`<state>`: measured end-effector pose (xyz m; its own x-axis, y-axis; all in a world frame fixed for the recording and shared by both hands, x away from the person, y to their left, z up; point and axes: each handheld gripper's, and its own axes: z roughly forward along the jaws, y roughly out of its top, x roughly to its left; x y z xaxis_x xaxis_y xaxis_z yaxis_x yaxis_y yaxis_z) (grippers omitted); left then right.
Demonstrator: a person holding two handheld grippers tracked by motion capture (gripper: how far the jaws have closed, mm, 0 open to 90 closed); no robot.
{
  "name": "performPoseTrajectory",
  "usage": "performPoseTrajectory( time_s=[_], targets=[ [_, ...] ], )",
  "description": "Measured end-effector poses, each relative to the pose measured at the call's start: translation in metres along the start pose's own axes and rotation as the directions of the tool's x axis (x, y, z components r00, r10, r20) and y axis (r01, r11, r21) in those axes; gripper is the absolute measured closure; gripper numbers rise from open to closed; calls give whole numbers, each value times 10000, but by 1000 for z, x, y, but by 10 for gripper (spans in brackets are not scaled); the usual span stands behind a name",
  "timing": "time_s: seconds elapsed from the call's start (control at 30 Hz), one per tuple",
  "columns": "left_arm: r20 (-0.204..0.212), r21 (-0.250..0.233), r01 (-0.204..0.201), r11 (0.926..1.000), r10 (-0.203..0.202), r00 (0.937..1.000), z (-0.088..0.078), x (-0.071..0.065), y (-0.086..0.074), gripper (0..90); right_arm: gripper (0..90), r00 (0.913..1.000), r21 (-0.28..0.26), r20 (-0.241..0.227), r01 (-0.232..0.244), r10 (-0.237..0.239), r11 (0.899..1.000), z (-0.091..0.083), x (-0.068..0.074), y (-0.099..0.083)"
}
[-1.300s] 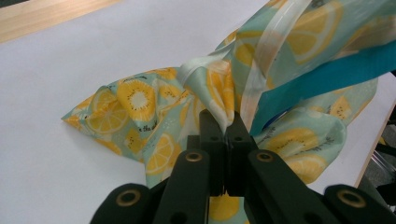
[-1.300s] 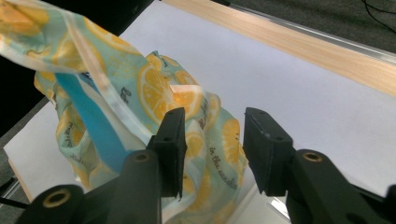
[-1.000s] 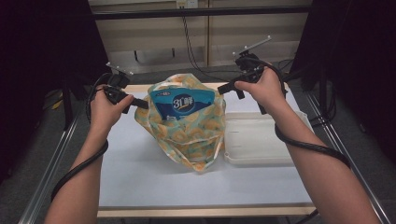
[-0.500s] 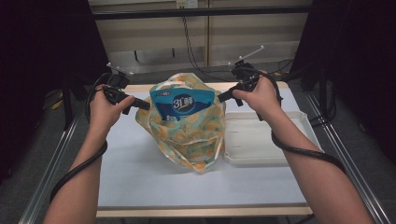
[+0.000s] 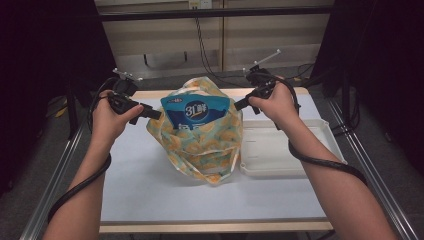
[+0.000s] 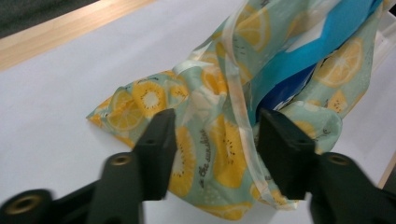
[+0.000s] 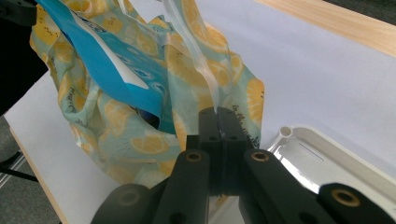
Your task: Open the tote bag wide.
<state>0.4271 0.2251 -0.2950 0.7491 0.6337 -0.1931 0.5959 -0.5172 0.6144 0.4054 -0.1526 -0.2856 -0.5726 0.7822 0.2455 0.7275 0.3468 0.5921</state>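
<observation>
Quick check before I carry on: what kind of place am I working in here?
Probably a lab or recording workstation, not a home: a white-topped table on a metal frame, dark curtains at both sides, loose cables behind. On it lie a fruit-print bag and a white tray.

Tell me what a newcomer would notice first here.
The fruit-print bag at the middle of the table, with a blue pouch poking out of its top. The right gripper, whose jaws have just been closing, is shut on the bag's handle strap; the left gripper stands open around the bag's other side. A white tray lies right of the bag.
</observation>
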Motion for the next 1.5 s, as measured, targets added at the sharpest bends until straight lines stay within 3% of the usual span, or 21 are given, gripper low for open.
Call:
performPoseTrajectory(
  time_s=[0.03, 0.07, 0.1, 0.13, 0.23, 0.37, 0.7, 0.77, 0.93, 1.1, 1.23, 1.3, 1.33, 1.37, 1.5],
  targets=[
    [-12, -59, 145, 9999, -145, 9999, 3, 0, 0, 555, 900, 10000, -3, 40, -61, 61, 10000, 0, 0, 0],
    [47, 81, -95, 9999, 95, 9999, 5, 2, 0, 559, 900, 10000, -4, 21, -84, 84, 10000, 0, -1, -1],
    [158, -128, 145, 9998, -143, 9998, 8, 0, 0, 607, 900, 10000, 12, 18, -96, 96, 10000, 1, -2, -2],
    [150, -183, 52, 9998, -49, 9999, 9, 2, 0, 660, 900, 9999, 29, 56, -104, 104, 9999, 1, -2, -2],
    [345, -285, 262, 9993, -252, 9991, 13, 6, -1, 788, 900, 9999, 20, 20, -155, 155, 9999, 4, -4, -4],
    [499, -450, 566, 9974, -543, 9973, 17, 13, -2, 893, 900, 9999, -71, -6, -138, 137, 9999, 7, -8, -4],
    [423, -178, 990, 9949, -982, 9943, 31, 32, -11, 900, 900, 9993, -14, 150, -336, 336, 9994, 19, -17, -5],
    [406, -362, 1325, 9905, -1310, 9906, 33, 35, -14, 900, 900, 9990, -19, 208, -389, 389, 9992, 21, -18, -5],
    [269, -361, 1618, 9862, -1609, 9866, 38, 47, -21, 900, 900, 9986, -2, 202, -482, 482, 9988, 29, -24, -8],
    [44, -285, 1663, 9857, -1663, 9861, 43, 56, -26, 900, 900, 9981, 107, 195, -581, 579, 9983, 36, -28, -10],
    [-16, -174, 1791, 9837, -1791, 9838, 49, 61, -30, 900, 900, 9971, 176, 248, -720, 715, 9973, 40, -31, -12],
    [-30, -157, 2011, 9794, -2012, 9795, 53, 61, -32, 900, 900, 9966, 209, 303, -769, 762, 9968, 43, -31, -13],
    [-61, 59, 1831, 9831, -1831, 9831, 54, 62, -33, 900, 900, 9971, 163, 321, -692, 687, 9975, 45, -32, -13],
    [-75, -51, 2026, 9793, -2026, 9792, 57, 61, -34, 900, 900, 9971, 213, 329, -700, 693, 9973, 46, -33, -14],
    [-51, 127, 1991, 9799, -1990, 9800, 61, 60, -37, 900, 900, 9963, 325, 378, -779, 767, 9964, 52, -36, -17]
  ],
)
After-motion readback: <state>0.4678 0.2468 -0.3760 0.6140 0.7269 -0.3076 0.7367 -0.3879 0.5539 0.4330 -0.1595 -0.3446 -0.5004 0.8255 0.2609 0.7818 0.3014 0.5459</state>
